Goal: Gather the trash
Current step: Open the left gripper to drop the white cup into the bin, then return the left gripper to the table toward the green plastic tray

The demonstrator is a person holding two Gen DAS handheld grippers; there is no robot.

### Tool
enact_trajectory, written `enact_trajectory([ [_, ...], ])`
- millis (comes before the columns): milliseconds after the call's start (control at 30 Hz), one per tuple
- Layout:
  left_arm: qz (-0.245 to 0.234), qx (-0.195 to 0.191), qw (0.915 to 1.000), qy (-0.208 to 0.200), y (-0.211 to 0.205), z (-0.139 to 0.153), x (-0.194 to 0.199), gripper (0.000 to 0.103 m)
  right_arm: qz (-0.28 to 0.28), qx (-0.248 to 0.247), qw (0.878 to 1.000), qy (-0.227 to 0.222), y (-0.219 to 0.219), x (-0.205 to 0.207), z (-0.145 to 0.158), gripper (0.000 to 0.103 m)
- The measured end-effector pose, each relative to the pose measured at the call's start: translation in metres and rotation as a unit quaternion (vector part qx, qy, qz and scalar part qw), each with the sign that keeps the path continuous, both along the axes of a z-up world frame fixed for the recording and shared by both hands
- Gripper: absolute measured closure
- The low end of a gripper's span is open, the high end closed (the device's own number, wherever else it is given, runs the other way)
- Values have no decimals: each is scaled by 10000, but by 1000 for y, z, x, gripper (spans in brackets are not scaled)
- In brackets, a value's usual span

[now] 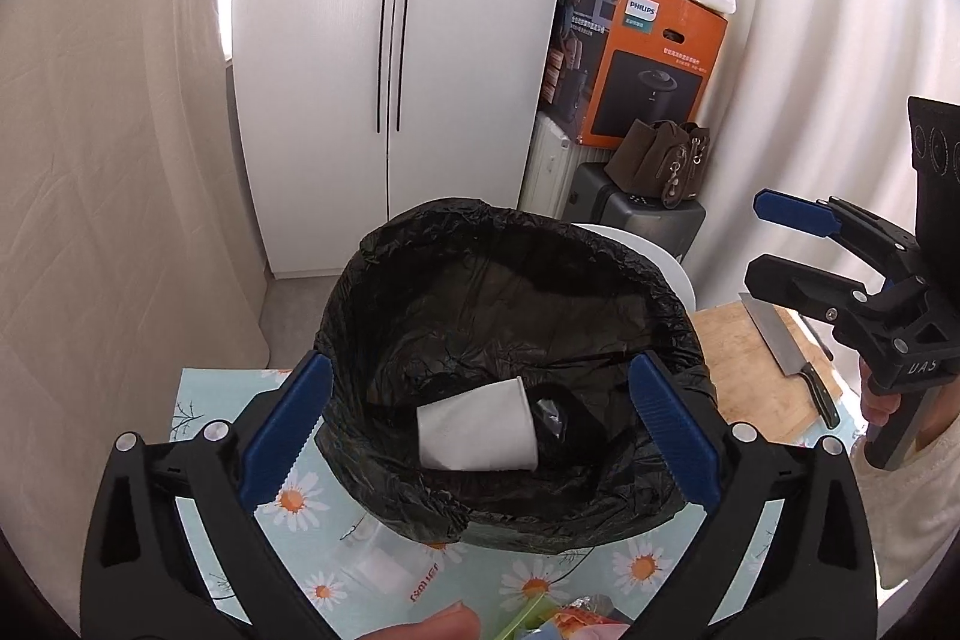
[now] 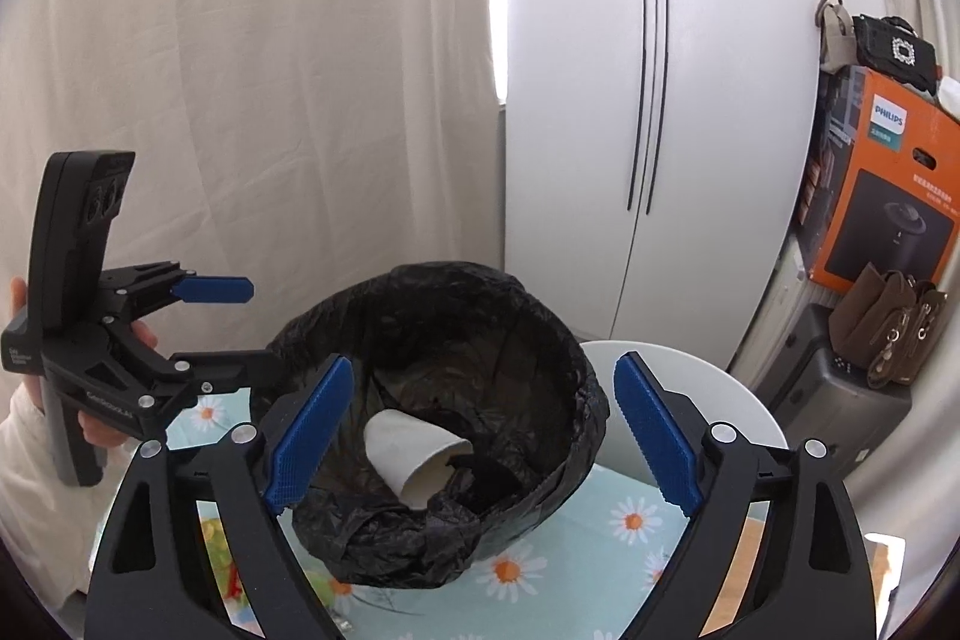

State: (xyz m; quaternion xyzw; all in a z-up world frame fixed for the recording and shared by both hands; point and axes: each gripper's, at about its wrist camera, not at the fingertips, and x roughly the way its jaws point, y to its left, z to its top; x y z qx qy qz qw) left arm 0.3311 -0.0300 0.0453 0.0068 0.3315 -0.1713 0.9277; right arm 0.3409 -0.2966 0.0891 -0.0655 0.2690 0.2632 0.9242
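A bin lined with a black bag [image 1: 510, 220] [image 2: 450, 274] stands on a table with a daisy-print cloth [image 1: 642, 562]. Inside it a white paper cup [image 1: 474, 427] [image 2: 408, 451] lies on its side, next to a dark item [image 1: 558, 412]. My left gripper [image 1: 480, 370] [image 2: 258, 325] is open over the bin's near rim, nothing between its blue pads. My right gripper [image 2: 483, 364] [image 1: 765, 241] is open too, held at the bin's right side with nothing in it.
A cutting board [image 1: 738, 376] with a knife [image 1: 780, 340] lies right of the bin. A clear plastic container [image 1: 378, 562] and colourful wrappers [image 1: 576, 619] sit near the front edge. Behind are a white stool [image 2: 678, 382], a wardrobe [image 1: 390, 70], a suitcase and stacked boxes [image 1: 648, 64].
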Motion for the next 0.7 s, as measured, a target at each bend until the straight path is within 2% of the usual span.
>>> enact_trajectory([
  [333,106,551,9982,192,14,-6,-37,6,-38,-161,9998,94,4,-28,2,19],
  [700,369,617,9970,270,44,-4,-95,6,88,-259,9993,267,15,-77,-2,18],
])
